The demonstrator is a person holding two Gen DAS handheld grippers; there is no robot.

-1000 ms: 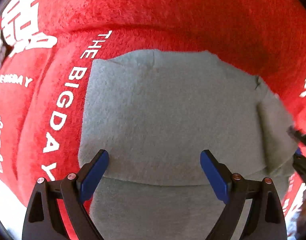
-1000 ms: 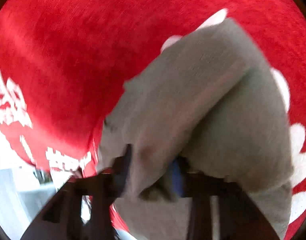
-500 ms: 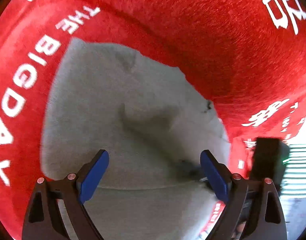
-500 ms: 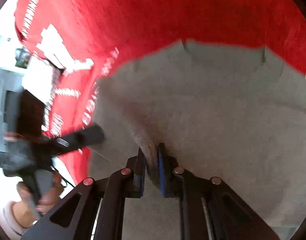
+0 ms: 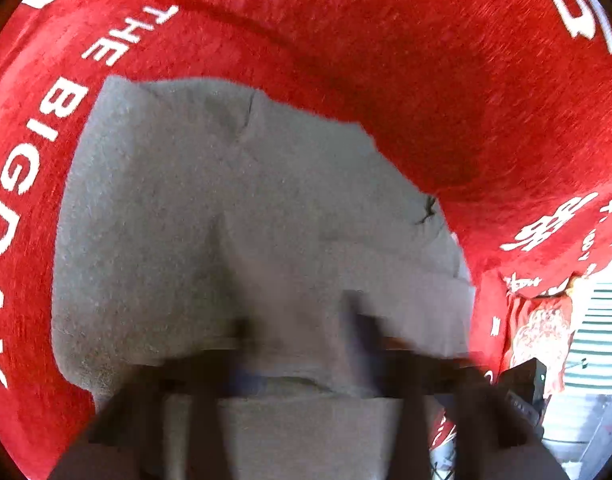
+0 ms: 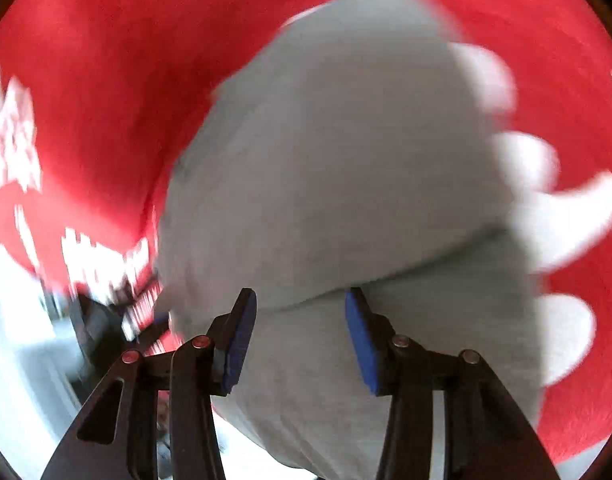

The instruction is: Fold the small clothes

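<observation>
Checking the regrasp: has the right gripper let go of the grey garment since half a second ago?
Yes. The right gripper has just been opening; its pads now stand apart over the grey garment, no longer pinching its fold.

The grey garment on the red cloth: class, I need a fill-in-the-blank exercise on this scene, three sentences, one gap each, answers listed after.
1. The grey garment lies on a plush cloth whose colour is ____.
2. The lettering printed on that cloth, such as "THE BIG DAY", is ____ in colour.
3. In the right wrist view, the pads on the right tongs are ____ in colour.

Missing words: red; white; blue
</observation>
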